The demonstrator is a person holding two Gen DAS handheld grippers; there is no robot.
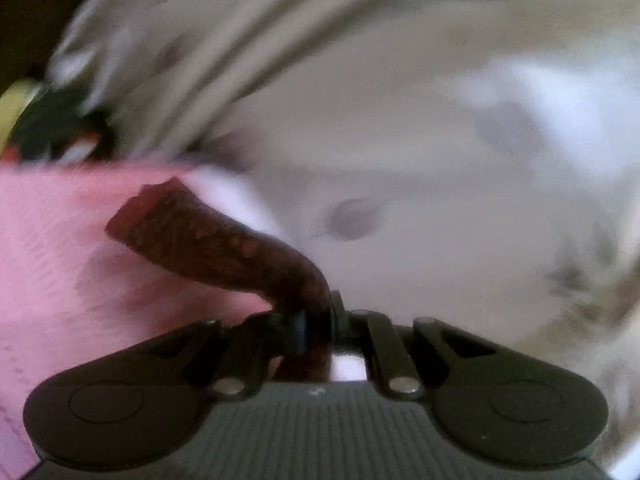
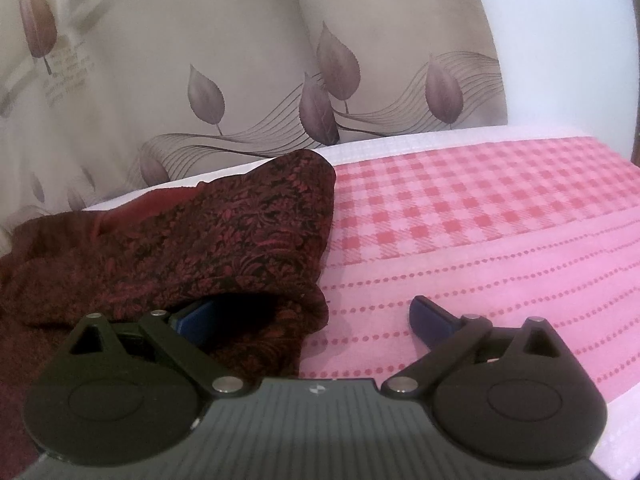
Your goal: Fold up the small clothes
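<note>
A dark red garment with a black leaf pattern [image 2: 224, 240] lies bunched on the pink cloth-covered surface [image 2: 500, 248] at the left of the right wrist view. My right gripper [image 2: 308, 320] is open; its left finger sits under a fold of the garment, its right finger [image 2: 430, 320] rests on the bare pink cloth. In the blurred left wrist view, my left gripper [image 1: 316, 320] is shut on a strip of the same dark red garment [image 1: 208, 236], which sticks up and to the left above the pink cloth [image 1: 48, 264].
A beige curtain with purple leaf prints [image 2: 240, 80] hangs right behind the surface's far edge. A white wall [image 2: 568, 40] stands at the back right. The left wrist view shows the curtain [image 1: 400, 120] blurred and dark clutter [image 1: 52, 128] at the far left.
</note>
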